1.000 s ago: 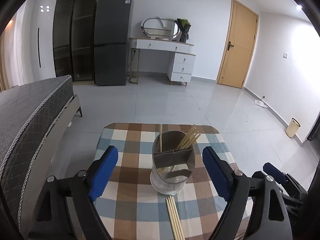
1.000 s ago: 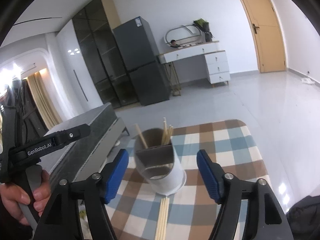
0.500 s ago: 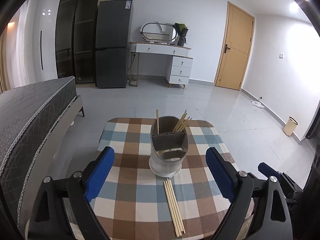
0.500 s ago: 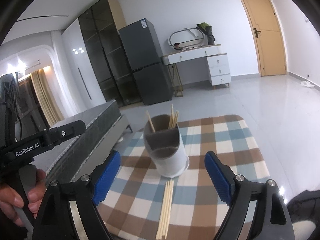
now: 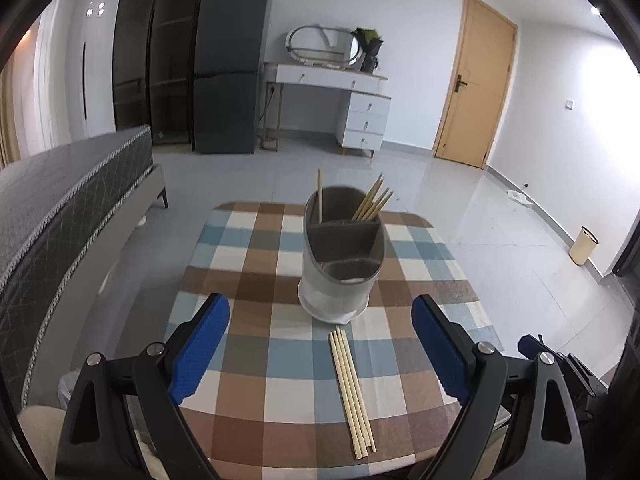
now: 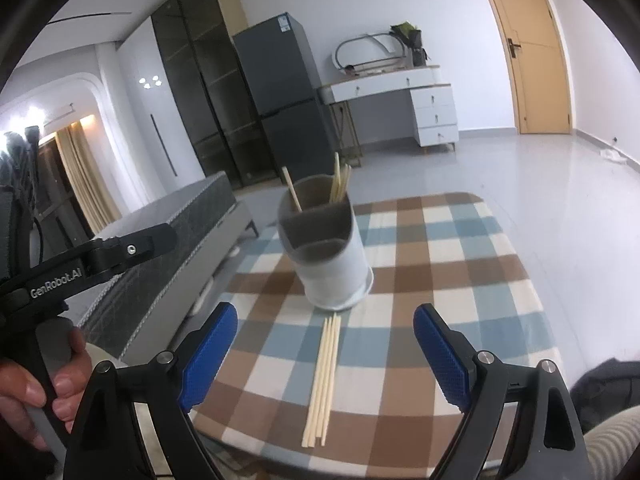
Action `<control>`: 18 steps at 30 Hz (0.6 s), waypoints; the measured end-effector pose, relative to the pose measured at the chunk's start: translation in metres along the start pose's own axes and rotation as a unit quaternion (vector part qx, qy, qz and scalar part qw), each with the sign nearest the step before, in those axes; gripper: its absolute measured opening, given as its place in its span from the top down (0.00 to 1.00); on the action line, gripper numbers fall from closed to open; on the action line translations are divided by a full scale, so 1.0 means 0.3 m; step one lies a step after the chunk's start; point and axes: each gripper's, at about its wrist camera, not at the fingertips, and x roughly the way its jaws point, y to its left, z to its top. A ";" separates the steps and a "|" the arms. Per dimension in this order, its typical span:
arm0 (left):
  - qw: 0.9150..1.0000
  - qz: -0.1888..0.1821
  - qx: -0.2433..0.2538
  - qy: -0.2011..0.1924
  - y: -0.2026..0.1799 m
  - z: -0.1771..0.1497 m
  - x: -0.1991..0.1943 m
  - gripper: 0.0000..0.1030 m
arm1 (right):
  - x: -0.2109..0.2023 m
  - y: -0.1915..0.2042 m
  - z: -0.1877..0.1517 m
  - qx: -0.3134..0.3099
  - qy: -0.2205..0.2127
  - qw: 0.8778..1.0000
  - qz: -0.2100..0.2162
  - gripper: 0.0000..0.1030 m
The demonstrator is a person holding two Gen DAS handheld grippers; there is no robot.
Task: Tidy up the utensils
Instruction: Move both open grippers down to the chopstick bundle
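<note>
On the checked surface (image 5: 256,392), four loose chopsticks (image 5: 352,388) lie just before a divided holder (image 5: 340,264) already containing others. Left tongs (image 5: 320,354) gape, empty; right tongs (image 6: 324,354) are opening, empty. Likely next: descend and pinch the loose sticks.

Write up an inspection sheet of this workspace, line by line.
Surface: small table under a checked cloth.
Job's things: grey divided holder standing upright; one chopstick in its far left compartment, several chopsticks in its far right one; loose chopsticks flat on the cloth, just in front of the holder's base.
Clutter: nothing seen.
Grippers: left tongs open, nothing between them; right tongs opening, nothing gripped; a hand on the left handle.
Cables: nothing seen on the table.
Surroundings: bed, fridge, white desk, wooden door, bin.
</note>
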 end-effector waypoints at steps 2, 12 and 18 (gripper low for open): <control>1.000 0.003 -0.004 0.005 0.007 -0.019 0.027 0.13 | 0.016 -0.004 -0.011 0.000 0.010 1.000 -0.002 0.12; 0.997 0.018 -0.021 0.072 0.071 -0.109 0.193 0.13 | 0.128 -0.029 -0.043 0.014 0.056 0.998 -0.010 0.12; 0.993 0.057 -0.036 0.097 0.100 -0.102 0.268 0.13 | 0.207 -0.034 -0.063 0.011 0.095 0.995 -0.032 0.12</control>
